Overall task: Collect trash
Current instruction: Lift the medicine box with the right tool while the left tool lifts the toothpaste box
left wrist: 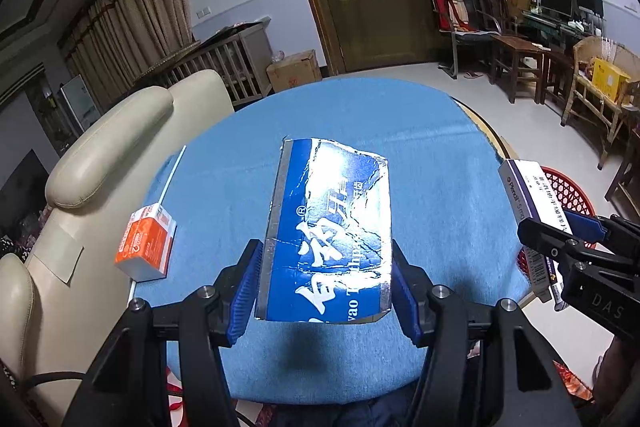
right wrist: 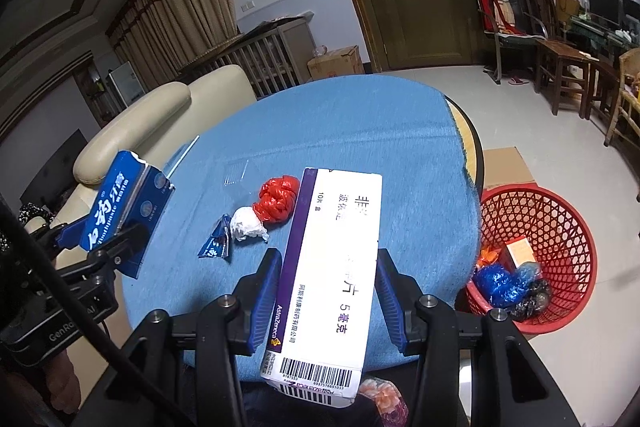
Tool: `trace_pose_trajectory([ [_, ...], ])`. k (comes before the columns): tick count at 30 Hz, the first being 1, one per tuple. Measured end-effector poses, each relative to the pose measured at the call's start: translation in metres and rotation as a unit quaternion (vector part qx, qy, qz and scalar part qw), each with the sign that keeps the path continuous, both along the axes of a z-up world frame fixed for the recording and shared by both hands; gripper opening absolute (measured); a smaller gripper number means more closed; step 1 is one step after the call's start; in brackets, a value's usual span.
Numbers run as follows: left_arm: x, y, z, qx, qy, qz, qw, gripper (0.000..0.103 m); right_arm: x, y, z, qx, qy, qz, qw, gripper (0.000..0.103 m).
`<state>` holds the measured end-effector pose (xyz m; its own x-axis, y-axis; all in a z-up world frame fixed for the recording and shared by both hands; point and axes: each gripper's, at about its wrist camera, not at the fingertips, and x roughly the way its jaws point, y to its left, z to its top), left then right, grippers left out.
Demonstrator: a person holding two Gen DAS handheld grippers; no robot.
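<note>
1. Between the pads of our left gripper [left wrist: 326, 279] we hold a torn blue toothpaste box [left wrist: 330, 227], jaws about half apart, above the blue tablecloth [left wrist: 432, 155]. An orange carton [left wrist: 146, 247] lies at the left edge.
2. Our right gripper [right wrist: 328, 299] clamps a white medicine box [right wrist: 332, 267], jaws partly closed. Red crumpled plastic [right wrist: 276, 203] and white paper [right wrist: 248, 223] lie on the cloth; the red basket [right wrist: 560, 227] stands right, on the floor.
</note>
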<state>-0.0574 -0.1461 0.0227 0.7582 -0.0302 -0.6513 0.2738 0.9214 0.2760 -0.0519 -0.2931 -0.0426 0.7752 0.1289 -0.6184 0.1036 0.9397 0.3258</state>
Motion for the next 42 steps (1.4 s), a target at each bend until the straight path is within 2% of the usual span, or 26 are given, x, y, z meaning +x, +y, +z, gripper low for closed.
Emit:
trace_pose_trajectory([
  [42, -0.0003, -0.0071, -0.0066, 0.008, 0.002, 0.003, 1.0000, 0.062, 0.0032, -0.0020, -0.0088, 0.012, 0.013, -0.004, 1.000, 0.050],
])
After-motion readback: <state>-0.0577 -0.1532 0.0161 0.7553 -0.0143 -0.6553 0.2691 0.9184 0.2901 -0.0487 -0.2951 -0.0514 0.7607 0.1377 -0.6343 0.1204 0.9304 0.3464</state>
